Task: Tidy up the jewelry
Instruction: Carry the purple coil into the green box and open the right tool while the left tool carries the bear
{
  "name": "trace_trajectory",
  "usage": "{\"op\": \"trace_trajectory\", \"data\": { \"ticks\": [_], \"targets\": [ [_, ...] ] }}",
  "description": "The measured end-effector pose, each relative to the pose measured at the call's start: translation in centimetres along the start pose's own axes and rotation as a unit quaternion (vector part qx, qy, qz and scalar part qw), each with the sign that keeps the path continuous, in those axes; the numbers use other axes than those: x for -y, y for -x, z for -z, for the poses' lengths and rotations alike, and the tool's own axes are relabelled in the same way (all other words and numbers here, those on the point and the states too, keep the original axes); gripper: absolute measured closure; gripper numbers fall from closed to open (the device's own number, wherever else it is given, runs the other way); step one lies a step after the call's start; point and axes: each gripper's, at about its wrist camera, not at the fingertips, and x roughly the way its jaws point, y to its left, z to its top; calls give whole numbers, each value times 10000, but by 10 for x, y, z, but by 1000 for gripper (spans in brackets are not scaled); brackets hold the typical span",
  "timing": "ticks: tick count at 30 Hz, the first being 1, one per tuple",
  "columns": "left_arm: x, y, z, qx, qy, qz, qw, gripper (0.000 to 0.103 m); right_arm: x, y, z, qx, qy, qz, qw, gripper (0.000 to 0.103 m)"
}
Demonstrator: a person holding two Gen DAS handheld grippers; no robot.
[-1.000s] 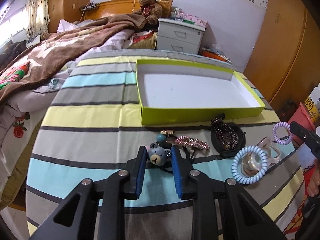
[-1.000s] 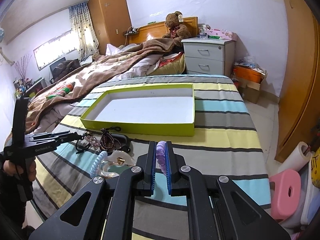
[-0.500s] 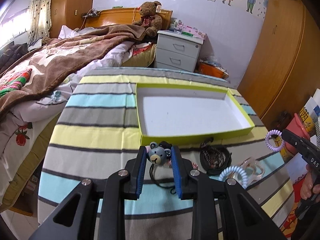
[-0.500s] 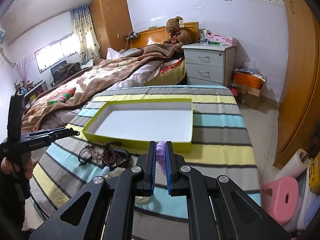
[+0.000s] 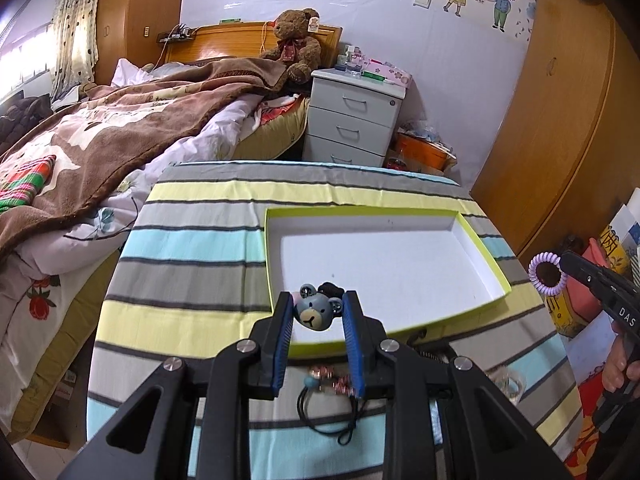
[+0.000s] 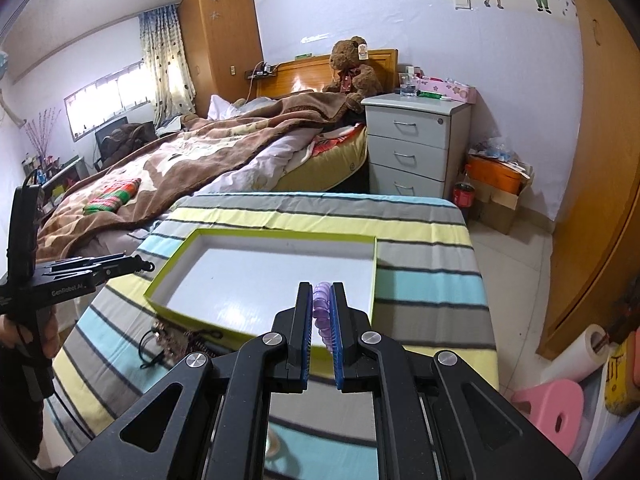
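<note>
My left gripper (image 5: 316, 310) is shut on a blue bear hair tie (image 5: 313, 312), held above the near edge of the lime-green box (image 5: 486, 246) with a white bottom. Its black elastic loop (image 5: 320, 416) dangles below. My right gripper (image 6: 321, 304) is shut on a purple spiral hair tie (image 6: 323, 314) over the near right corner of the same box (image 6: 280, 236). In the left wrist view that purple tie (image 5: 547, 274) hangs at the tip of the right gripper at far right. Other jewelry (image 6: 176, 338) lies on the striped cloth in front of the box.
The striped table (image 5: 192, 248) stands next to a bed with a brown blanket (image 5: 120, 120). A white nightstand (image 6: 416, 144) and a teddy bear (image 6: 354, 70) are at the back. A pink stool (image 6: 556, 408) and a paper roll (image 6: 576, 356) sit on the floor at right.
Both grippers have risen and moved forward over the table with their hair ties; the box now lies just under their tips. The remaining jewelry has slid down in view.
</note>
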Motion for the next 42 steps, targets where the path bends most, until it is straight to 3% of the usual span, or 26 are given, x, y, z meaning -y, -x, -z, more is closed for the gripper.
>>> {"op": "trace_trajectory", "data": {
  "ticks": [12,22,31,42],
  "targets": [
    [-1,-43,-38,-111,79,109,9998,77,3,-67,-35,-343,277,73,9990,94],
    [1,-86,-47,-357,70,39,9993,77,5,-129,-36,-857,525,250,9946,94],
    [1,-116,-42,-640,127,-52,9979,77,-7,-151,-27,-1087,836,179,9904,94],
    [1,-127,-40,-758,120,-75,9970,77,-16,-166,-23,-1279,999,105,9867,94]
  ]
}}
